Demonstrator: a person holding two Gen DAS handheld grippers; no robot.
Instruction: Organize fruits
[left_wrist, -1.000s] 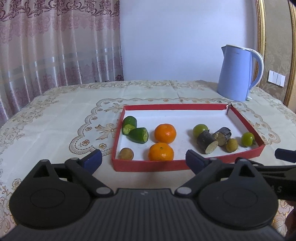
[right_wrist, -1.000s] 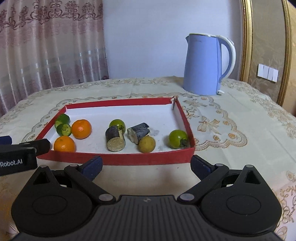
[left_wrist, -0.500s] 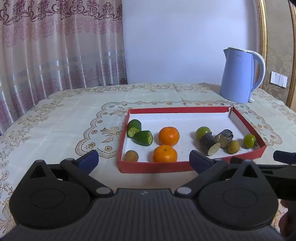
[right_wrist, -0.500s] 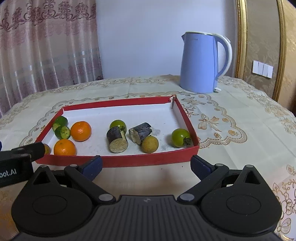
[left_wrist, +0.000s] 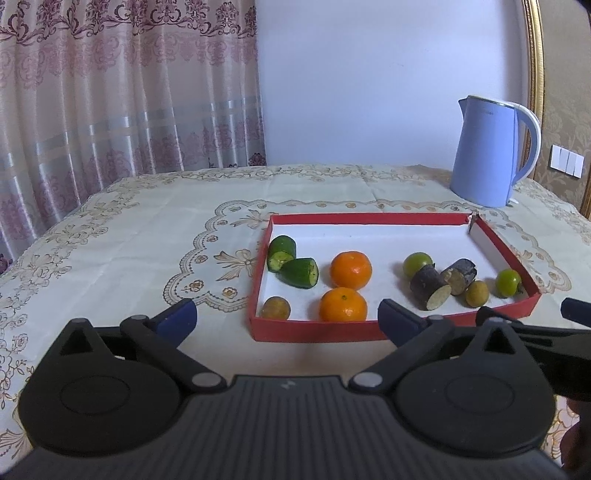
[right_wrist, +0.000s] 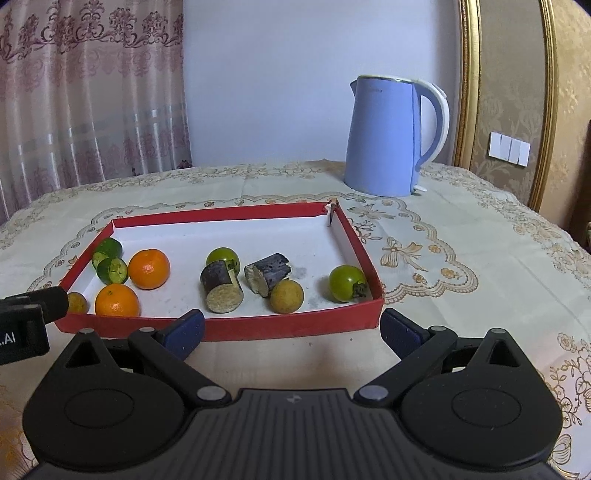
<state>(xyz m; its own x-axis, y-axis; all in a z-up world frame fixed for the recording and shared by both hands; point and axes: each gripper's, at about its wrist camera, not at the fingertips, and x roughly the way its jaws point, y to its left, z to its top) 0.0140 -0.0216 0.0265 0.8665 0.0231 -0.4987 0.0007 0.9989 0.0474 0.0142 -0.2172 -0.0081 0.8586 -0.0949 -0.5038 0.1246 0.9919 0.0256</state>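
The fruits lie in a shallow red tray (right_wrist: 229, 328) on the table (right_wrist: 461, 258), sorted loosely: two cut green pieces (right_wrist: 112, 268) at the left, two oranges (right_wrist: 149, 268) beside them, dark cut stalk pieces (right_wrist: 221, 288) in the middle, small green and yellow-brown round fruits (right_wrist: 348, 283) toward the right. Both grippers hover just short of the tray's near wall. The left gripper (left_wrist: 286, 319) has its jaws spread wide with nothing between them, and the right gripper (right_wrist: 291, 328) is likewise wide and empty. The oranges look firm and light but will roll, so a hold across the widest middle suits them. The small round fruits seem smooth and likely slippery. The stalk pieces look stiff; gripping across their round sides seems safest.
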